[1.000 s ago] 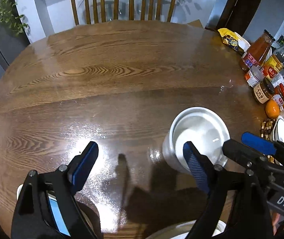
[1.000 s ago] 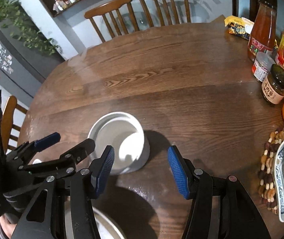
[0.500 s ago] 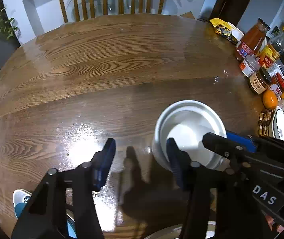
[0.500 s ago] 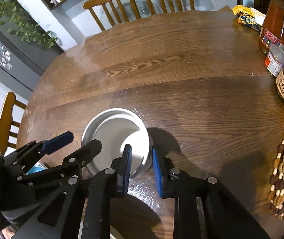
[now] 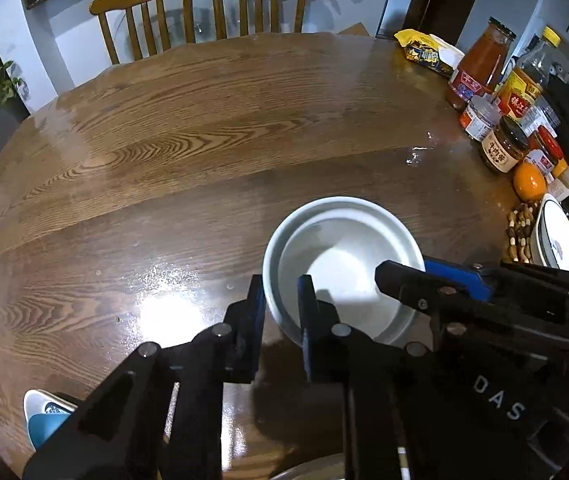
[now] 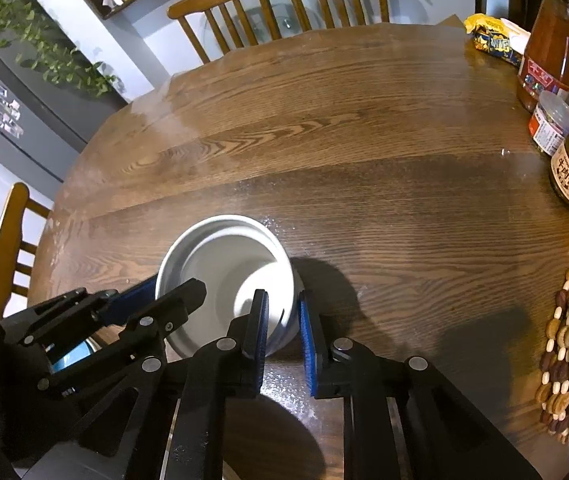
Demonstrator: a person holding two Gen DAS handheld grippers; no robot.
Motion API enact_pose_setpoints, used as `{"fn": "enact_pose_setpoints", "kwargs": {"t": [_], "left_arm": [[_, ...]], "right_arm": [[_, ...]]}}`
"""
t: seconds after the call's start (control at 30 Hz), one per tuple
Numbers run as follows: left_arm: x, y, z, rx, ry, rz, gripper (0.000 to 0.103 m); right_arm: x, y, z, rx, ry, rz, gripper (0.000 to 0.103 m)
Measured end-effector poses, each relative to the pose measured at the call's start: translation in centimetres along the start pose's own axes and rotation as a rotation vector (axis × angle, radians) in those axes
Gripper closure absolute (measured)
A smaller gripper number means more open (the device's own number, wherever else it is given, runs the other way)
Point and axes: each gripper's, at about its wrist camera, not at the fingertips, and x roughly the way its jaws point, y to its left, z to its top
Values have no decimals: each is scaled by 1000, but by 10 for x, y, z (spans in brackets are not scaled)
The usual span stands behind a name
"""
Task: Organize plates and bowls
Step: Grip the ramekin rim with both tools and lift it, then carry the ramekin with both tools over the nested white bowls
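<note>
A white bowl [image 5: 344, 256] stands on the round wooden table [image 5: 204, 140], seemingly with a second bowl nested inside. My left gripper [image 5: 280, 300] is shut on its near left rim, one finger inside and one outside. My right gripper [image 6: 284, 320] is shut on the bowl's [image 6: 224, 272] near right rim in the same way. Each gripper shows in the other's view, the right one [image 5: 444, 280] and the left one [image 6: 152, 300]. Whether the bowl rests on the table or is lifted, I cannot tell.
Bottles and jars [image 5: 500, 120], an orange [image 5: 529, 181], nuts [image 5: 520, 236] and a patterned plate [image 5: 560, 244] crowd the right edge. A blue-and-white dish [image 5: 44, 412] lies at the near left edge. Another white rim [image 5: 308, 468] shows below. Chairs [image 5: 204, 4] stand at the far side.
Both grippers have closed from wide open onto the bowl's rim, left on the left side, right on the right side. The views have moved in closer to the bowl.
</note>
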Motion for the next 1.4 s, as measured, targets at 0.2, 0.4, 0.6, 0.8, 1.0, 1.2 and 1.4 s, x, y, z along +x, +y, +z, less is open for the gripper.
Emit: {"fn": "enact_pose_setpoints", "kwargs": {"t": [0.2, 0.4, 0.6, 0.8, 1.0, 1.2, 1.4], "left_arm": [[-3, -3, -3, -5, -18, 4, 89], [-11, -6, -8, -2, -37, 9, 89], [-21, -10, -14, 2, -57, 12, 89], [-44, -13, -21, 16, -96, 19, 88], [-68, -15, -28, 27, -134, 30, 88], [-87, -18, -39, 29, -164, 25, 88], [-102, -19, -52, 31, -182, 26, 87]], "right_arm": [[-4, -3, -3, 9, -13, 8, 87], [-9, -3, -7, 2, -14, 13, 87], [-19, 0, -14, -2, -31, 15, 87], [-37, 7, -20, -20, -55, 18, 87], [-56, 15, -26, -33, -78, 25, 87], [-76, 24, -36, -47, -106, 22, 87], [-89, 34, -52, -58, -124, 17, 87]]}}
